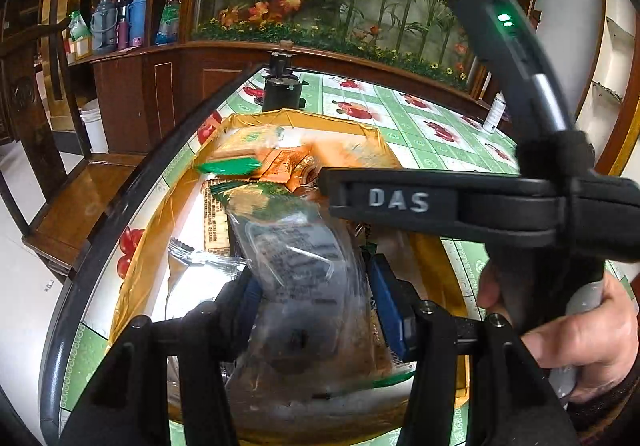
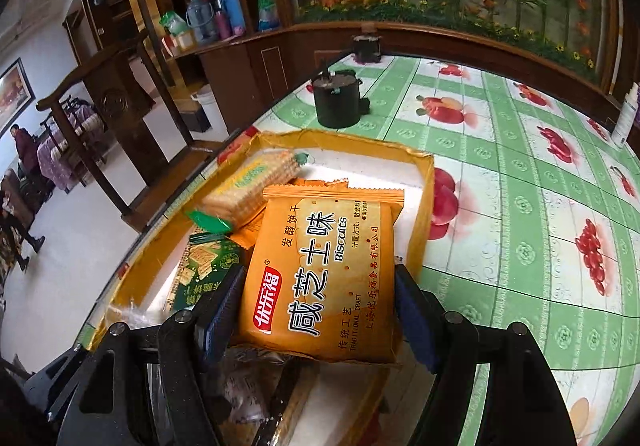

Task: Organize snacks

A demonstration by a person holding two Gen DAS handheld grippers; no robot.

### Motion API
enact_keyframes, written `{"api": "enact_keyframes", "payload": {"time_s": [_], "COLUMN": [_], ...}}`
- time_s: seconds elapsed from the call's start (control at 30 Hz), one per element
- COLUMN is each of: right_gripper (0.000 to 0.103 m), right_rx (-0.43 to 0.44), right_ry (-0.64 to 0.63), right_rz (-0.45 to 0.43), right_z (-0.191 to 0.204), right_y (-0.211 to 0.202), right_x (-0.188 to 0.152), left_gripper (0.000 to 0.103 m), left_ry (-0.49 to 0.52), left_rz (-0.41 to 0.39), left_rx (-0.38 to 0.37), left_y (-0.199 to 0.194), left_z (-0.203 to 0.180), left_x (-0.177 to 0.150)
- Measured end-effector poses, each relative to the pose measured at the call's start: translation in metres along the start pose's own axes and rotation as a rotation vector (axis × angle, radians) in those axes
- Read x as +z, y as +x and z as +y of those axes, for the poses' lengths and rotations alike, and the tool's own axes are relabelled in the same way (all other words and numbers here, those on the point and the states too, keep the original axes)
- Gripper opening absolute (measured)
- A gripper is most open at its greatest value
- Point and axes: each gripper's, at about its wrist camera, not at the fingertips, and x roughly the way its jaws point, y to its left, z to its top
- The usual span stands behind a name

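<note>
1. While the left gripper is clamped on a clear snack bag, only its view shows the right hand.
2. An orange biscuit pack is held between the right gripper pads, tilted over the yellow tray.
3. Beyond, blurred packets are hard to read.

Right claw gripping orange biscuit pack, yellow tray

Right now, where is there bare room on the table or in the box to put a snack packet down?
The green fruit-print tablecloth lies bare right of the yellow cardboard box, between the black round pot and the white bottle. Inside the box, a white strip of floor shows along the far wall. The rest is crowded with packets, the orange biscuit packet on top.
</note>
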Motion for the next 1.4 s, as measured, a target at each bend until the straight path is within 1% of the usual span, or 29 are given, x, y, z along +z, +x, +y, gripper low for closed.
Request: {"api": "enact_keyframes", "payload": {"time_s": [0.13, 0.37, 0.5, 0.67, 0.73, 0.8, 0.93, 0.97, 1.0, 1.03, 1.07, 1.13, 1.17, 1.2, 1.3, 1.4], "right_gripper": [0.075, 0.075, 0.075, 0.075, 0.075, 0.075, 0.075, 0.075, 0.075, 0.077, 0.08, 0.085, 0.086, 0.087, 0.089, 0.091], "right_rx": [-0.006, 0.003, 0.014, 0.021, 0.036, 0.039, 0.046, 0.047, 0.044, 0.039, 0.029, 0.004, -0.012, -0.03, -0.063, -0.094], "right_ry": [-0.008, -0.015, -0.025, -0.041, -0.041, -0.046, -0.038, -0.031, -0.021, -0.015, -0.007, 0.005, 0.009, 0.011, 0.016, 0.016], "right_rz": [0.009, 0.002, -0.003, -0.04, -0.051, -0.076, -0.119, -0.134, -0.153, -0.165, -0.186, -0.229, -0.244, -0.264, -0.3, -0.338], "right_z": [0.001, 0.001, 0.002, 0.003, 0.003, 0.002, -0.005, -0.009, -0.014, -0.017, -0.022, -0.033, -0.038, -0.044, -0.056, -0.065], "right_y": [0.007, 0.006, 0.001, -0.012, -0.018, -0.028, -0.048, -0.055, -0.063, -0.068, -0.077, -0.091, -0.097, -0.103, -0.114, -0.123], "right_x": [0.001, 0.001, -0.001, -0.002, -0.003, -0.007, -0.015, -0.018, -0.021, -0.024, -0.03, -0.041, -0.046, -0.054, -0.07, -0.086], "left_gripper": [0.052, 0.052, 0.053, 0.054, 0.06, 0.072, 0.078, 0.083, 0.085, 0.085, 0.086, 0.091, 0.098, 0.101, 0.103, 0.103], "left_ry": [0.005, 0.009, 0.012, 0.013, 0.011, 0.005, 0.009, 0.011, 0.013, 0.015, 0.02, 0.038, 0.045, 0.048, 0.06, 0.083], "left_rz": [0.003, 0.004, 0.0, -0.003, -0.013, -0.027, -0.059, -0.063, -0.075, -0.089, -0.105, -0.138, -0.158, -0.171, -0.212, -0.232], "left_rx": [0.006, 0.012, 0.013, 0.03, 0.039, 0.047, 0.061, 0.066, 0.064, 0.062, 0.063, 0.065, 0.066, 0.064, 0.066, 0.079], "left_y": [0.001, 0.0, 0.0, 0.0, -0.002, -0.006, -0.017, -0.019, -0.023, -0.027, -0.031, -0.04, -0.046, -0.049, -0.058, -0.063], "left_z": [-0.001, -0.001, -0.001, -0.002, -0.002, -0.003, -0.005, -0.006, -0.007, -0.009, -0.011, -0.017, -0.02, -0.022, -0.029, -0.035], "left_x": [0.0, 0.0, 0.0, 0.001, 0.001, 0.001, 0.0, 0.001, 0.001, 0.001, 0.002, 0.002, 0.0, 0.0, -0.005, -0.009]}}
